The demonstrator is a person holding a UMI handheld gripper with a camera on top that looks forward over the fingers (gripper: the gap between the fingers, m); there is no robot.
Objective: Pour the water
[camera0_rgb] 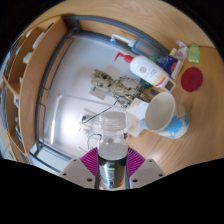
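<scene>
A clear water bottle point(112, 150) with a dark label stands upright between my fingers, and my gripper point(112, 170) is shut on it, both magenta pads point(90, 161) pressed to its sides. The bottle's open neck points toward the table ahead. Just beyond it to the right stands a white cup with a blue band point(164, 114), mouth open and upward. The bottle hangs above the wooden table point(70, 70), close to the cup's left side.
Behind the cup lie a white bottle with an orange top point(152, 70), a red lid point(193, 81) and a green-capped item point(183, 52). A small pale cluttered object point(112, 86) sits mid-table. A white sheet point(70, 120) covers the near left.
</scene>
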